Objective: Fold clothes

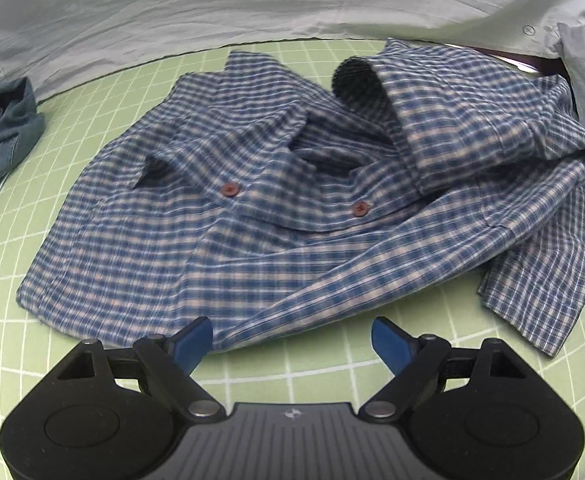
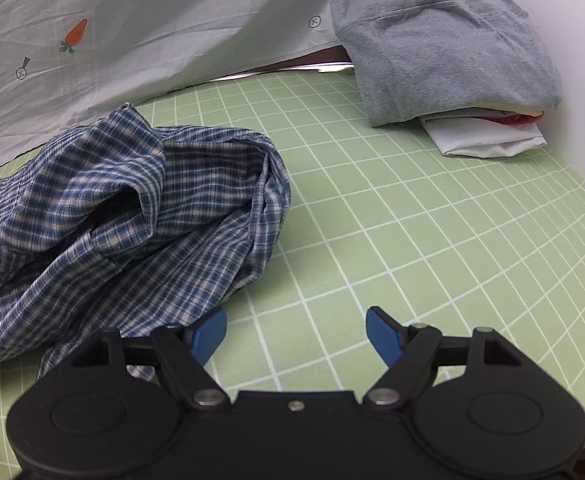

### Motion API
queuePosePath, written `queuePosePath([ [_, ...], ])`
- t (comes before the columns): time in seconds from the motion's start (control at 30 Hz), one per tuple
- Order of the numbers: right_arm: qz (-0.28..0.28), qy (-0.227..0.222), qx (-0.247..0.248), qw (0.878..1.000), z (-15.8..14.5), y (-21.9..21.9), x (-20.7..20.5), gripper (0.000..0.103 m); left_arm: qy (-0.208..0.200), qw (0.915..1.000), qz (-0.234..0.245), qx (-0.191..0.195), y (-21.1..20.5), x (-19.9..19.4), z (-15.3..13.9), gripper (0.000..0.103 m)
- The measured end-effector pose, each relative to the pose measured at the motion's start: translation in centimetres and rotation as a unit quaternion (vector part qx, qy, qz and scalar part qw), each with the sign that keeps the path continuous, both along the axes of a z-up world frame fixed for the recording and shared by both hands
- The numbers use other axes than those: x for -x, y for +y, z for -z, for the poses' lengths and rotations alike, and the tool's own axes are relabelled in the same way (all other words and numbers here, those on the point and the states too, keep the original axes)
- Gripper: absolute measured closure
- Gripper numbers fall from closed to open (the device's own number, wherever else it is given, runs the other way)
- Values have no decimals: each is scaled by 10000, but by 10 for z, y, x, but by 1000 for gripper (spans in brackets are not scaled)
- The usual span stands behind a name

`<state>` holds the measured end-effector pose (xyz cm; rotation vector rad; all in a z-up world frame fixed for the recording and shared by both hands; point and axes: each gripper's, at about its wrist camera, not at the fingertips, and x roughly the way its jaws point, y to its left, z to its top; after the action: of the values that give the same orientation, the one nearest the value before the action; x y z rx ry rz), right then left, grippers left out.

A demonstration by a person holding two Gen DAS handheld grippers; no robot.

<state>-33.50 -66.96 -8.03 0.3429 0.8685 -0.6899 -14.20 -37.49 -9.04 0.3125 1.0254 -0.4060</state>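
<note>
The tabletop, covered by a green gridded mat, carries everything here, with a pale printed sheet hanging along its far edge. On it the blue checked shirt lies rumpled and only roughly spread, one sleeve doubled over the body and its far side bunched into a loose heap. In the right wrist view a stack of folded clothes, grey on top and white beneath, sits near the far corner, well apart from the shirt; a dark blue garment lies off to the shirt's other side. The left tongs stand spread wide just short of the shirt's near hem, gripping nothing. The right tongs are also spread, only bare mat between them, one tip just beside the bunched cloth. The likely trouble is a pinch that catches several layers at once, since the sleeve overlaps the body, so a lift would drag the heap instead of opening it. The two red-brown buttons on the shirt could also snag.
</note>
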Motion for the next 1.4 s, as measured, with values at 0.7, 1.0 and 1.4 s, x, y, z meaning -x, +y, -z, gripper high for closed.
queuePosePath([
  [0.7, -264, -51, -200, 9994, 19, -31, -34, 102, 427, 9954, 343, 781, -31, -24, -15, 100],
  [1.0, 335, -88, 1088, 9935, -48, -114, -15, 103, -233, 9801, -537, 1896, 52, -51, -114, 99],
  [1.4, 603, -271, 360, 9972, -23, -32, -67, 99, -363, 9805, -1682, 945, 117, -124, -84, 98],
])
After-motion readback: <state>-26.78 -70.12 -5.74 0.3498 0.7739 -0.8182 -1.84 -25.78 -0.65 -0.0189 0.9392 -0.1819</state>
